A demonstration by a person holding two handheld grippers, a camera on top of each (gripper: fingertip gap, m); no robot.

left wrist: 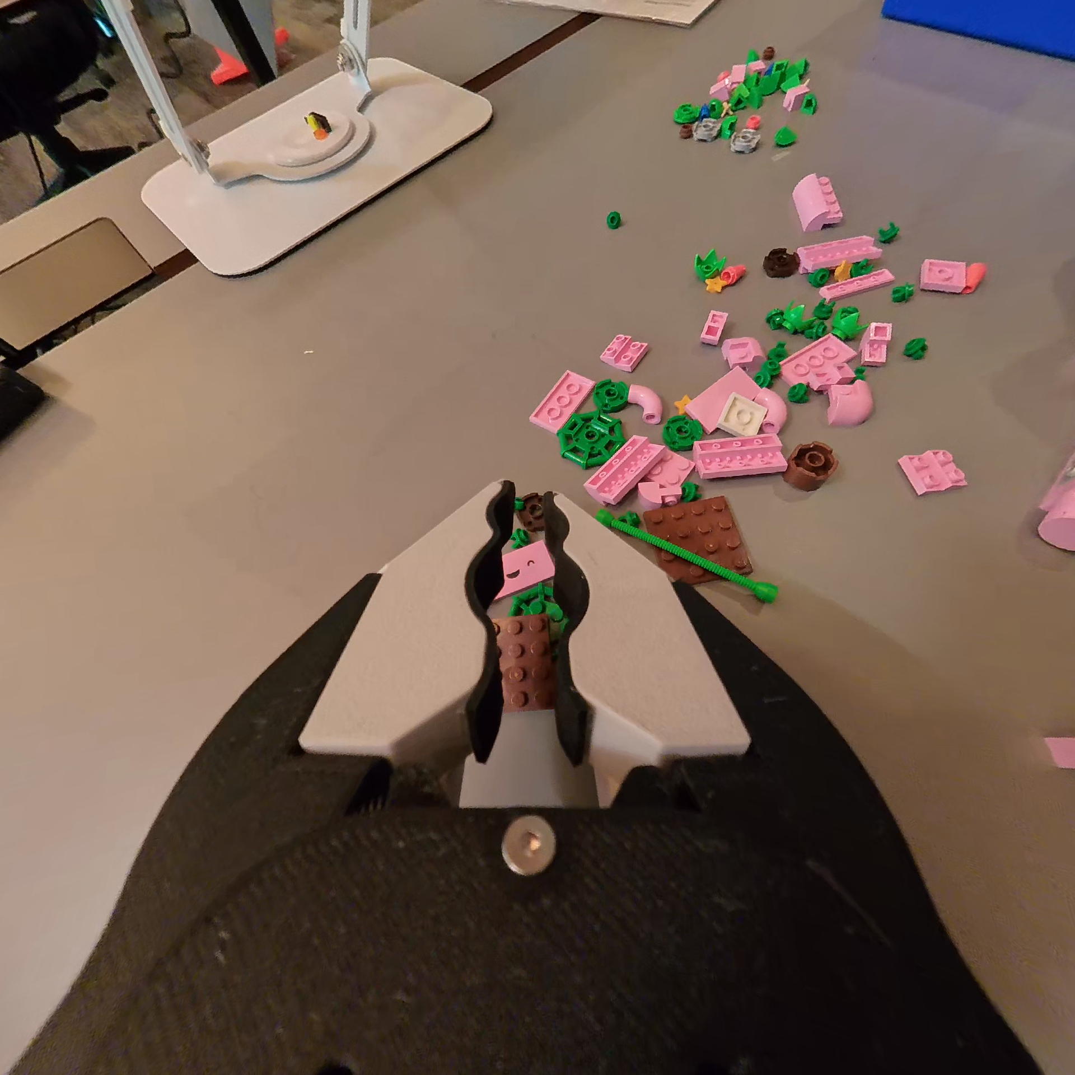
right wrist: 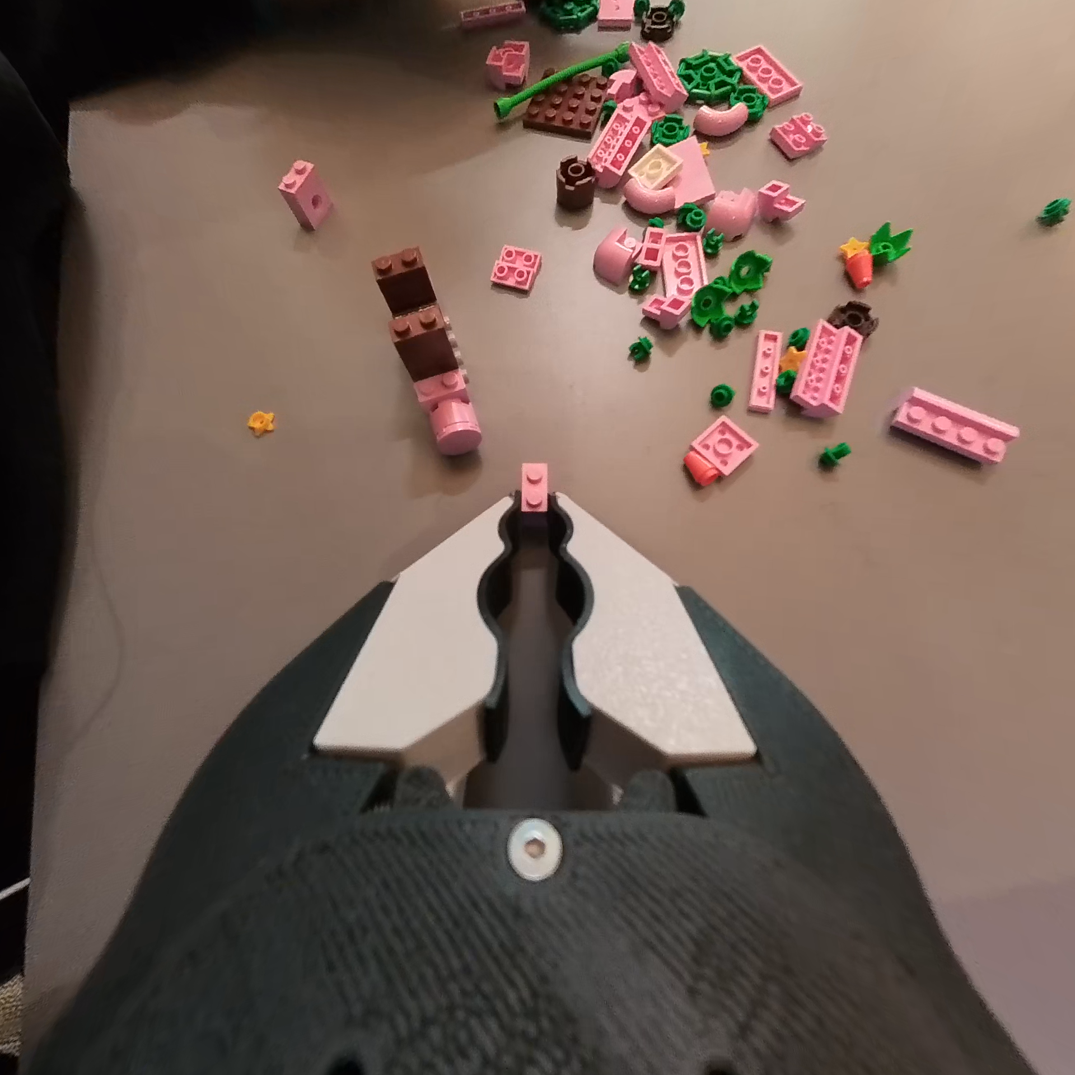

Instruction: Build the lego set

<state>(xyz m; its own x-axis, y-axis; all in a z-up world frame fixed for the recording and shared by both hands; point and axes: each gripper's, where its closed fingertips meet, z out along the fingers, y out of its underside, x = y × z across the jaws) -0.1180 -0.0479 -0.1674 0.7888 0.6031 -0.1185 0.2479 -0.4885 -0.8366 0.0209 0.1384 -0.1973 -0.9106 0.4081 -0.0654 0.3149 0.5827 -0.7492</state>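
My right gripper [right wrist: 534,501] is shut on a small pink two-stud brick [right wrist: 535,484] at its tips, above the table. Just ahead and to the left lies a part-built stack [right wrist: 419,331] of brown and pink bricks that ends in a pink cylinder [right wrist: 456,431]. My left gripper [left wrist: 530,500] hovers with its jaws a narrow gap apart. Through the gap I see a brown round piece [left wrist: 531,510], a pink face tile [left wrist: 523,567] and a brown plate [left wrist: 523,663]. I cannot tell whether it grips any of them.
Loose pink, green and brown pieces [left wrist: 739,419] spread across the grey table, with a brown square plate [left wrist: 698,544] under a green rod [left wrist: 686,555]. A white lamp base [left wrist: 314,174] stands far left. A pink holed brick [right wrist: 305,195] and a yellow star [right wrist: 260,422] lie apart. About 25 cm separates my left fingertips from my right. My left gripper is the nearer one to the brown plate [left wrist: 523,663]: about 6 cm, against 25 cm. The part-built stack [right wrist: 419,331] lies some 6 cm from my right tips, 20 cm from my left tips.
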